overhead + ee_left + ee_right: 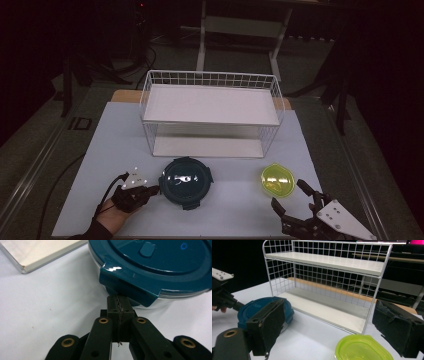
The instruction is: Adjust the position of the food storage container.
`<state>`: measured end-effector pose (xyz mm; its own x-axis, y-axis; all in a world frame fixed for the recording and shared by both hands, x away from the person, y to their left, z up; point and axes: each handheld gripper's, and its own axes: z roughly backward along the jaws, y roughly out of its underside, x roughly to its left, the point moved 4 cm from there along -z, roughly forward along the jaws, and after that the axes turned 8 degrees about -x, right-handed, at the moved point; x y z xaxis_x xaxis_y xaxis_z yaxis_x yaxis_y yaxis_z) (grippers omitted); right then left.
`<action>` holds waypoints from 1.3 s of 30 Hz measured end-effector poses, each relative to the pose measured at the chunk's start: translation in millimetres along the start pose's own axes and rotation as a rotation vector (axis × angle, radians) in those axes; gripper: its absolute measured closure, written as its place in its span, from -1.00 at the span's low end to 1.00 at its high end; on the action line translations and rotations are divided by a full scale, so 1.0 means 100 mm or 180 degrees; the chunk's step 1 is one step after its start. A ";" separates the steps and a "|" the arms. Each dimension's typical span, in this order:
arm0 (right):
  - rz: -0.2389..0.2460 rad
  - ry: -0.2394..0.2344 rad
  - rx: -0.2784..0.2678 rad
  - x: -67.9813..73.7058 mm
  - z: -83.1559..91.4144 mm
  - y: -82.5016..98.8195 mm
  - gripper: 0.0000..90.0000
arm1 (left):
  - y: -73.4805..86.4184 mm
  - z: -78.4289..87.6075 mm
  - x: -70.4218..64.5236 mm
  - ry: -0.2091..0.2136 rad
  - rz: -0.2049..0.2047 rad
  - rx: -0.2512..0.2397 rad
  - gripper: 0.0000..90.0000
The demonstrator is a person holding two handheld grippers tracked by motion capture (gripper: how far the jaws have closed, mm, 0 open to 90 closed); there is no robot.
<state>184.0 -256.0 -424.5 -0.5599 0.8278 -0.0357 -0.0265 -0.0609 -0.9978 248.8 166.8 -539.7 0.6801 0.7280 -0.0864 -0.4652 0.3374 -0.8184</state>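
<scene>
left gripper (119, 305) shut, tips at teal container (186, 182) latch.
right gripper (294, 200) jaws wide apart, lower right, near green lid (277, 180), empty.

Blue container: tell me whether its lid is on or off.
On. The blue container sits on the table with its lid seated across the top, one side latch folded down over the rim.

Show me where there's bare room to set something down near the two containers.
Free: both white shelves of the wire rack, and the mat between the teal-lidded container and the yellow-green container. Crowded: the teal container's left edge, where the shut left gripper sits, and the near right corner by the open right gripper.
</scene>
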 end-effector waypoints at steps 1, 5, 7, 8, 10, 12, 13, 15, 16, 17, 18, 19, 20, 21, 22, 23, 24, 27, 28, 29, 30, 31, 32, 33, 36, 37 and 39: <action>0.0000 0.0000 0.0000 0.00 0.00 0.00 -0.76 | -0.01 -0.02 0.02 0.0003 0.0006 0.0000 0.98; 0.0004 -0.0008 -0.0002 0.01 0.00 0.00 -0.76 | -0.05 -0.09 0.09 0.0010 0.0005 -0.0003 0.98; 0.0000 -0.0013 0.0002 0.02 0.00 0.00 -0.76 | -0.07 -0.12 0.11 0.0001 0.0022 -0.0010 0.98; 0.0006 -0.0015 0.0009 0.02 -0.01 0.01 -0.76 | -0.08 -0.13 0.12 -0.0006 0.0005 -0.0004 0.98; 0.0015 -0.0027 0.0015 0.03 -0.02 0.01 -0.76 | -0.10 -0.16 0.14 -0.0015 -0.0004 0.0000 0.98; 0.0027 -0.0040 0.0020 0.04 -0.02 0.02 -0.76 | -0.11 -0.18 0.16 -0.0016 0.0003 0.0000 0.98; 0.0032 -0.0041 0.0020 0.05 -0.02 0.02 -0.76 | -0.11 -0.18 0.18 -0.0012 0.0013 0.0006 0.97; 0.0036 -0.0040 0.0025 0.05 -0.02 0.02 -0.76 | -0.12 -0.16 0.21 -0.0057 0.0016 0.0000 0.98; 0.0035 -0.0041 0.0021 0.05 -0.02 0.02 -0.76 | -0.12 -0.14 0.22 -0.0031 0.0062 -0.0027 0.98; 0.0030 -0.0041 0.0018 0.05 -0.02 0.02 -0.76 | -0.13 -0.11 0.21 -0.0037 0.0044 -0.0047 0.98; 0.0030 -0.0040 0.0020 0.04 -0.02 0.02 -0.76 | -0.15 -0.09 0.20 -0.0021 0.0040 -0.0064 0.98; 0.0028 -0.0038 0.0021 0.04 -0.02 0.02 -0.76 | -0.16 -0.08 0.19 0.0005 0.0044 -0.0097 0.98; 0.0021 -0.0041 0.0021 0.04 -0.02 0.02 -0.76 | -0.18 -0.07 0.17 0.0021 0.0043 -0.0096 0.98; 0.0019 -0.0044 0.0025 0.04 -0.02 0.02 -0.76 | -0.18 -0.07 0.17 0.0021 0.0043 -0.0096 0.97; 0.0022 -0.0045 0.0031 0.04 -0.03 0.02 -0.76 | -0.19 -0.08 0.17 -0.0017 0.0010 -0.0086 0.98; 0.0026 -0.0047 0.0031 0.05 -0.02 0.02 -0.76 | -0.20 -0.08 0.18 0.0007 0.0059 -0.0087 0.98; 0.0026 -0.0047 0.0031 0.05 -0.02 0.02 -0.76 | -0.20 -0.08 0.18 0.0007 0.0059 -0.0087 0.98; 0.0027 -0.0046 0.0030 0.05 -0.03 0.02 -0.76 | -0.22 -0.09 0.17 -0.0025 0.0027 -0.0076 0.98; 0.0022 -0.0046 0.0034 0.05 -0.03 0.02 -0.76 | -0.23 -0.10 0.17 -0.0018 0.0024 -0.0083 0.97; 0.0017 -0.0049 0.0042 0.05 -0.03 0.03 -0.76 | -0.24 -0.10 0.17 -0.0016 0.0028 -0.0097 0.98; 0.0020 -0.0053 0.0043 0.05 -0.04 0.03 -0.76 | -0.26 -0.10 0.17 -0.0020 0.0040 -0.0086 0.98; 0.0030 -0.0064 0.0044 0.05 -0.04 0.03 -0.76 | -0.27 -0.11 0.17 -0.0030 0.0026 -0.0076 0.98; 0.0025 -0.0069 0.0048 0.05 -0.04 0.03 -0.76 | -0.27 -0.11 0.17 -0.0030 0.0026 -0.0076 0.98; 0.0018 -0.0078 0.0056 0.05 -0.04 0.03 -0.76 | -0.28 -0.13 0.17 -0.0036 0.0026 -0.0069 0.98; 0.0022 -0.0087 0.0057 0.05 -0.04 0.03 -0.76 | -0.30 -0.16 0.15 -0.0023 0.0023 -0.0067 0.98; 0.0028 -0.0087 0.0061 0.05 -0.04 0.03 -0.76 | -0.30 -0.16 0.14 -0.0021 0.0017 -0.0068 0.98; 0.0024 -0.0085 0.0067 0.05 -0.04 0.04 -0.76 | -0.31 -0.18 0.12 0.0007 0.0012 -0.0064 0.98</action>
<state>184.6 -249.3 -428.5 -0.5821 0.8121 -0.0413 -0.0395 -0.0790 -0.9961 281.2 154.5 -525.7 0.6795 0.7281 -0.0907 -0.4563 0.3225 -0.8294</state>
